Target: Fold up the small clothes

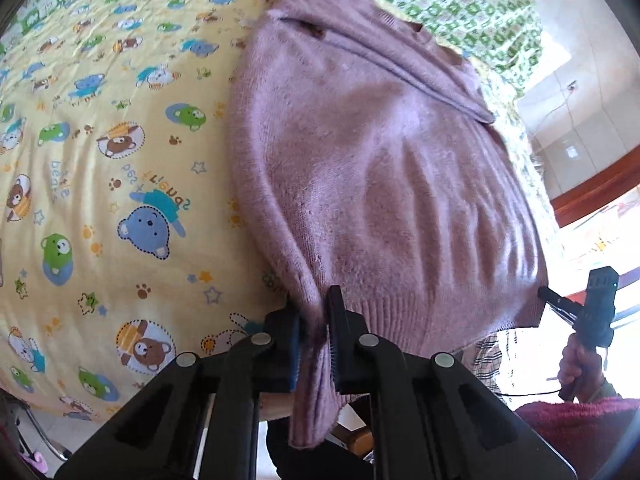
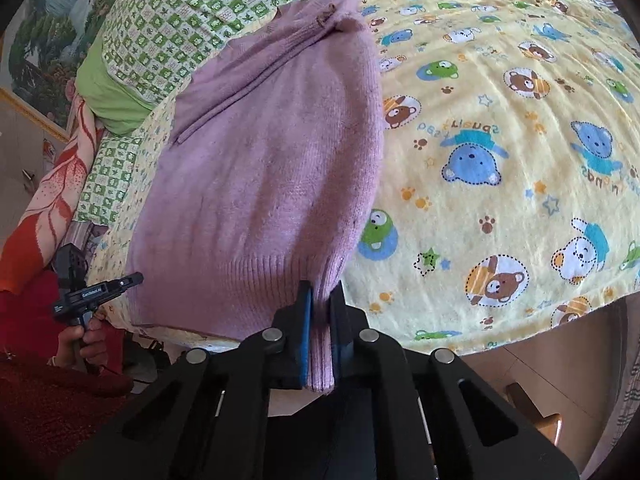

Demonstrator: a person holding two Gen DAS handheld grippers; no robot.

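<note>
Purple sweater (image 1: 380,184) lies at the bed (image 1: 120,160) edge; both grippers' fingers (image 1: 340,336) pinch its hem corners, which could slip out if tugged

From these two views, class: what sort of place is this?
Most likely a bedroom in a home. A purple sweater lies on a bed spread with a yellow bear-print sheet, a green patterned quilt beside it, and a framed picture hangs behind.

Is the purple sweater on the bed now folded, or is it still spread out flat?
Partly folded. The purple sweater lies lengthwise with a sleeve laid across its top. Both grippers pinch the ribbed hem at its corners; no crosswise fold shows.
</note>
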